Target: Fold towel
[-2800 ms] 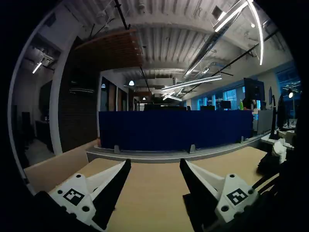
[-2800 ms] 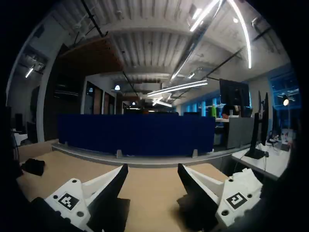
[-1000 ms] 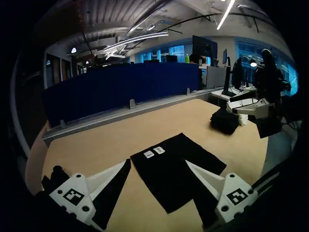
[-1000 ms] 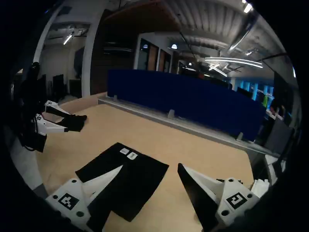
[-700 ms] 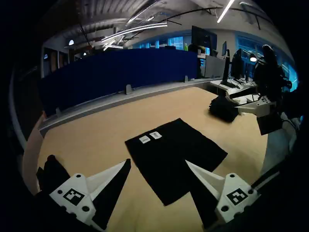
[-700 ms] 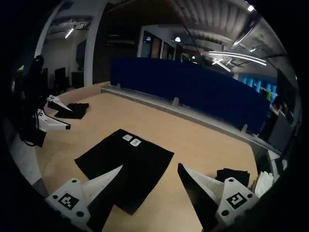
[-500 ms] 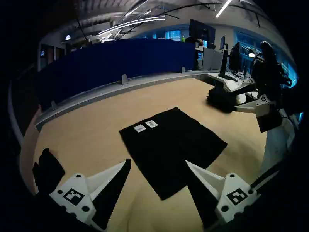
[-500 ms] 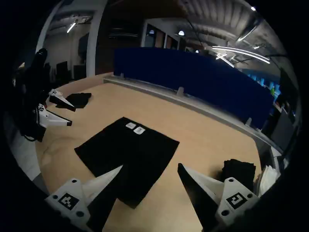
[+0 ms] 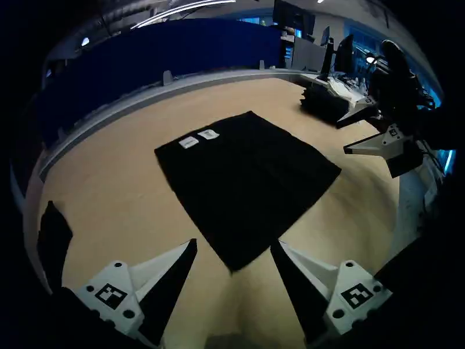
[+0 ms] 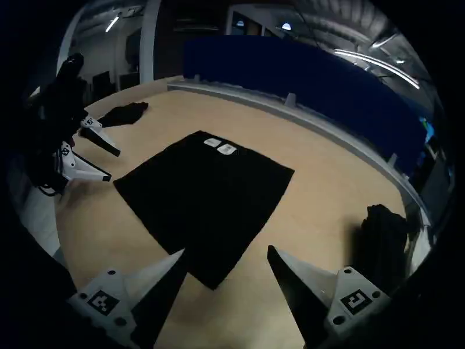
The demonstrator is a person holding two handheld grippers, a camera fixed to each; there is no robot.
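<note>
Tan worktop [image 9: 116, 174], flat black towel [image 9: 244, 174] mid-frame, limp and light, pinch near corner; left gripper [image 9: 233, 242], right gripper [image 10: 225, 250] fingers apart, empty.

white plastic left gripper [image 9: 232, 273]: black-lined fingers wide apart, pitched downward, nothing between them.
white plastic right gripper [image 10: 226, 279]: fingers wide apart, pitched downward; at 2 o'clock in left gripper view.

An open-plan office, shown by a blue desk partition [image 10: 302, 75], monitors [image 9: 347, 45] and ceiling strip lights [image 10: 378, 58].
</note>
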